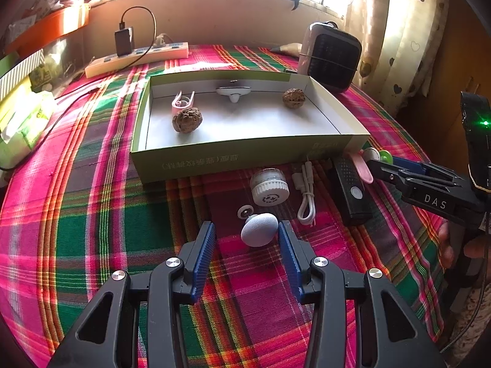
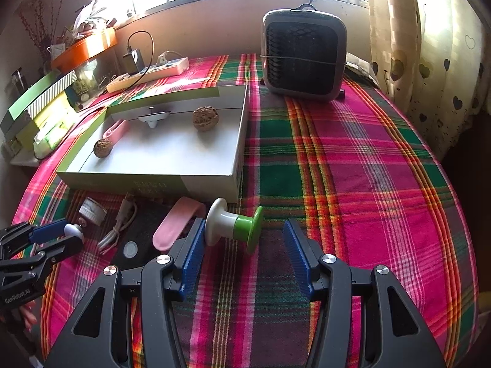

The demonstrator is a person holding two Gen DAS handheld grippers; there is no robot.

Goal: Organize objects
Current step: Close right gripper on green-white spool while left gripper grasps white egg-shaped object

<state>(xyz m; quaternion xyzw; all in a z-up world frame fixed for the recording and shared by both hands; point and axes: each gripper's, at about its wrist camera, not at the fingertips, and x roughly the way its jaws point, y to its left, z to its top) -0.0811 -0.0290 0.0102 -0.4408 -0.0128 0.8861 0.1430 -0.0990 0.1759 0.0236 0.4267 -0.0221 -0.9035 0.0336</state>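
Cardboard tray (image 1: 325, 147), shallow, green-sided with a white floor, lay on the plaid pink-and-green tablecloth (image 1: 92, 214), holding two wrinkled brown walnuts (image 1: 187, 120), a pink clip (image 1: 181, 101) and a white top-shaped piece (image 1: 233, 92). Behind it stood a grey boxy fan heater (image 2: 303, 55). The left gripper (image 1: 245, 234) had its jaws spread around a pale blue-white mushroom-shaped knob (image 1: 259, 230), its right pad beside it. The right gripper (image 2: 244, 239) stood open around a white-and-green spool (image 2: 234, 227) just in front of the tray.
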